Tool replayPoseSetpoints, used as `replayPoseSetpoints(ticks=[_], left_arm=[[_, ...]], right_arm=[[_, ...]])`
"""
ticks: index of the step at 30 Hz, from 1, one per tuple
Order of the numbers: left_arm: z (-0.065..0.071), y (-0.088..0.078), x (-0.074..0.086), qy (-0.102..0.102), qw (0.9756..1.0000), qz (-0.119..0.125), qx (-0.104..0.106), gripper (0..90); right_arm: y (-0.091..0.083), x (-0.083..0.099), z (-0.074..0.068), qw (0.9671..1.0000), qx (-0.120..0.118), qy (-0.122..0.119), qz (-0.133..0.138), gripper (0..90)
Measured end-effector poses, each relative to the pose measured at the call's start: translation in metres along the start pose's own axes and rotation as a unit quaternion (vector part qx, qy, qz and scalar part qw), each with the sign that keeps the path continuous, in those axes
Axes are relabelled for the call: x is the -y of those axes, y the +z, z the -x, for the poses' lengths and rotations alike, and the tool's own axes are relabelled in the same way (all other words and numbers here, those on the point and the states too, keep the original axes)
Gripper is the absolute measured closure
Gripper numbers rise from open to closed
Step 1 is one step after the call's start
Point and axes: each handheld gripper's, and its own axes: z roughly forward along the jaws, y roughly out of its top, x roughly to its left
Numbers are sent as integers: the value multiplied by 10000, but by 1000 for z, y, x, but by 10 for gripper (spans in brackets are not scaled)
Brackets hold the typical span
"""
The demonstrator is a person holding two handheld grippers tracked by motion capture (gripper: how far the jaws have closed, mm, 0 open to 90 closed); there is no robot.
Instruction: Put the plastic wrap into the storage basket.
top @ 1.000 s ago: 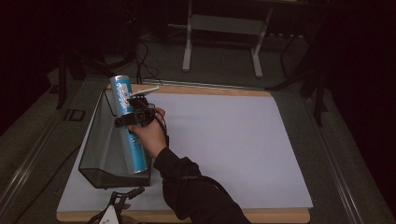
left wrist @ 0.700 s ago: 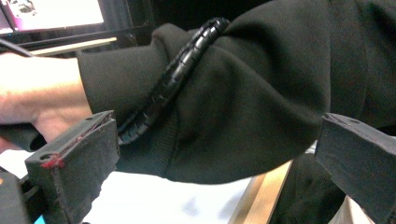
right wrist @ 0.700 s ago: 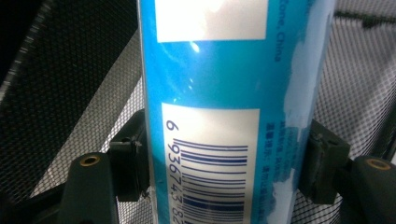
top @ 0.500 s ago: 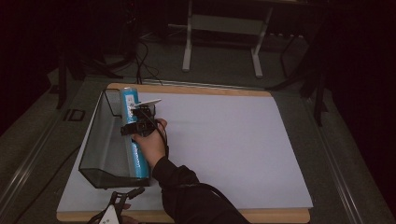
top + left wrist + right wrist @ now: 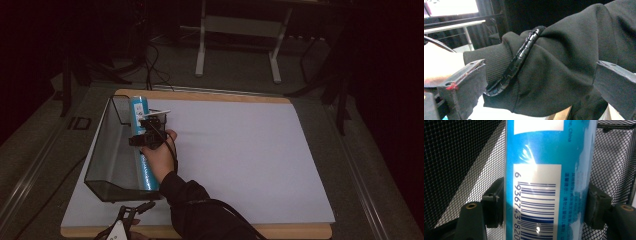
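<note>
The right gripper (image 5: 546,206) has its fingers (image 5: 494,202) clamped on either side of a long blue cylindrical tube (image 5: 550,177) with a barcode label, held lengthwise inside the dark wire-mesh basket (image 5: 102,150), probably to lay it flat. The left gripper (image 5: 541,85) idles with fingers spread, empty, facing a dark sleeve (image 5: 564,62).

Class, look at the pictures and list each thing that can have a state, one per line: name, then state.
Blue tube: lying lengthwise in the basket, clamped on both sides.
Mesh basket: on the white sheet, open on top.
Right gripper: shut on the blue tube.
Left gripper: open, holding nothing, facing a dark sleeve.
</note>
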Motion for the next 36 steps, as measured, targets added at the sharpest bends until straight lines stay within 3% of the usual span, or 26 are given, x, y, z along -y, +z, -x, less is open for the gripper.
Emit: replayPoseSetpoints(ticks=[4, 9, 17, 21, 27, 32, 36], left_arm=[[0, 0, 0, 11, 10000, -7, 12, 8], [0, 1, 0, 13, 10000, -38, 33, 8], [1, 1, 0, 8, 10000, -40, 35, 7], [0, 2, 0, 1, 10000, -41, 41, 7], [0, 2, 0, 1, 10000, -49, 44, 8], [0, 2, 0, 0, 10000, -62, 39, 8], [0, 3, 0, 5, 10000, -70, 50, 8]], right_arm=[[1, 0, 3, 10000, 19, 36, -23, 308], [4, 1, 13, 9997, -31, 252, -67, 302], [4, -1, 11, 9998, 47, -40, -190, 284], [2, -2, 8, 9990, 176, -398, -117, 240], [-9, -7, 9, 9976, 108, -673, 78, 159], [-22, -9, 10, 9930, -143, -1122, 352, 129], [-34, -10, 13, 9894, -392, -1354, 339, 127]])
